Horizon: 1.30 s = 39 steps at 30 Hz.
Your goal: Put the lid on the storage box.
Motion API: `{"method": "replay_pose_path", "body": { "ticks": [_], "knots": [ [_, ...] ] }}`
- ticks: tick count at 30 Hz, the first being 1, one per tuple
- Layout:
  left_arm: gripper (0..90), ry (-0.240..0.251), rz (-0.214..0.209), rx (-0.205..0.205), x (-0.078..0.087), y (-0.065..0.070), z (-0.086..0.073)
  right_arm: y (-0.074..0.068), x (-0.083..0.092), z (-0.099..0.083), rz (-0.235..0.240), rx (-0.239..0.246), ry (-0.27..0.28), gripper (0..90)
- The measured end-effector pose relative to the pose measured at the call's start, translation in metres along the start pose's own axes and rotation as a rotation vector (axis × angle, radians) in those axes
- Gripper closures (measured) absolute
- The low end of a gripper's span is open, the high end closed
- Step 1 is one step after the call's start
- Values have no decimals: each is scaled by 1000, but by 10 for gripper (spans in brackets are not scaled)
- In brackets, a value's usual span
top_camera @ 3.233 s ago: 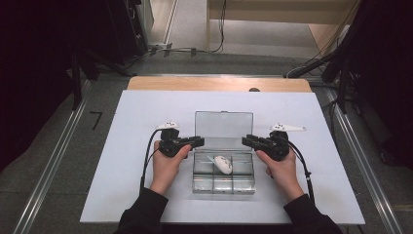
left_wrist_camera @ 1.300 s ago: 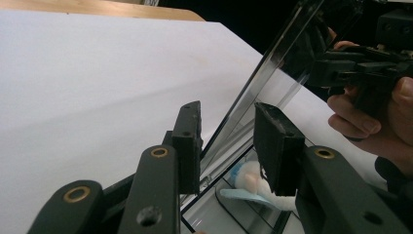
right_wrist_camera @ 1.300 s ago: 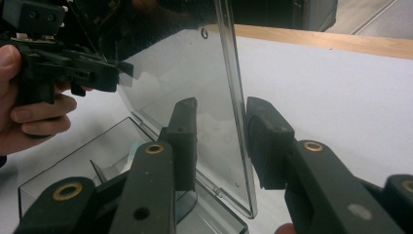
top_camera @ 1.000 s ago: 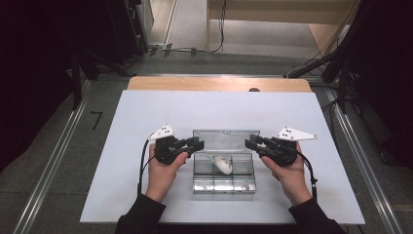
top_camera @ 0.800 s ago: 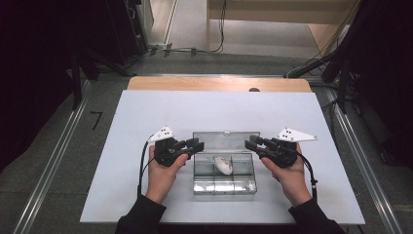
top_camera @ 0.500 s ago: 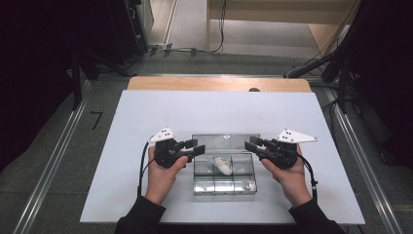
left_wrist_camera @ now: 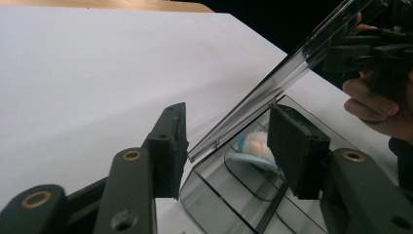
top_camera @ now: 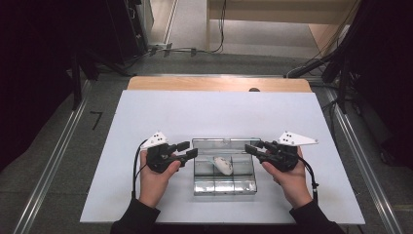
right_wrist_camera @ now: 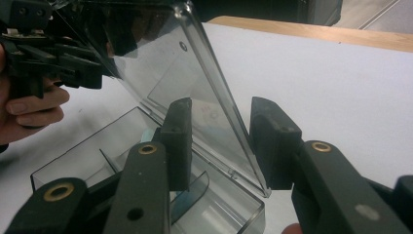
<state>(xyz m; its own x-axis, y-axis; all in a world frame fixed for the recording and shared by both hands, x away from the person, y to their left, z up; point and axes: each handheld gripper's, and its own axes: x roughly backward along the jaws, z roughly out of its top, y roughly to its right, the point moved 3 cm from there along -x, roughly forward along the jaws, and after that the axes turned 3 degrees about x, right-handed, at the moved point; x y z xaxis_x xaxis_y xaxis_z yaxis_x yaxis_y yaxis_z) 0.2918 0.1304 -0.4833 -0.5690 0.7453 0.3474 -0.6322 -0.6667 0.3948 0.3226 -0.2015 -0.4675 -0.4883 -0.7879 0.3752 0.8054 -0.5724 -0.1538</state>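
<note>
fingers (left_wrist_camera: pixel 168 146) apart | lid (left_wrist_camera: pixel 272 83) edge between, untouched | box (left_wrist_camera: pixel 229 195) open

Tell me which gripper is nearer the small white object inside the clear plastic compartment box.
Left, narrowly. The left gripper sits at the box's left edge; the right gripper at its right edge, slightly farther from the white object.

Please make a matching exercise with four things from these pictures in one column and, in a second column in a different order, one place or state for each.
Things:
1. clear plastic hinged lid
2. small white object
3. left gripper
4. strip of bare wooden tabletop

Places or states:
A. beyond the far edge of the white sheet
B. tilted half open over the clear compartment box
C. by the box's left side
D. lying inside a compartment

Pairs: 1-B, 2-D, 3-C, 4-A
</note>
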Motion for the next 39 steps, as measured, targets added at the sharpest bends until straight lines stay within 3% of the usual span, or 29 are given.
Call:
{"method": "replay_pose_path", "body": {
  "ticks": [9, 21, 28, 39],
  "knots": [
    [700, -8, -28, -6, 10, 2, -5, -2, 2, -2, 0, 4, -4, 580],
    [889, -41, -81, -15, 8, 7, -15, -3, 6, -7, -7, -3, -16, 581],
    [895, -44, -105, -12, 6, 9, -15, -4, 8, -9, -13, -2, -20, 575],
    [896, -26, -102, -16, 5, 11, -15, -5, 12, -13, -16, 0, -28, 564]
  ]
}}
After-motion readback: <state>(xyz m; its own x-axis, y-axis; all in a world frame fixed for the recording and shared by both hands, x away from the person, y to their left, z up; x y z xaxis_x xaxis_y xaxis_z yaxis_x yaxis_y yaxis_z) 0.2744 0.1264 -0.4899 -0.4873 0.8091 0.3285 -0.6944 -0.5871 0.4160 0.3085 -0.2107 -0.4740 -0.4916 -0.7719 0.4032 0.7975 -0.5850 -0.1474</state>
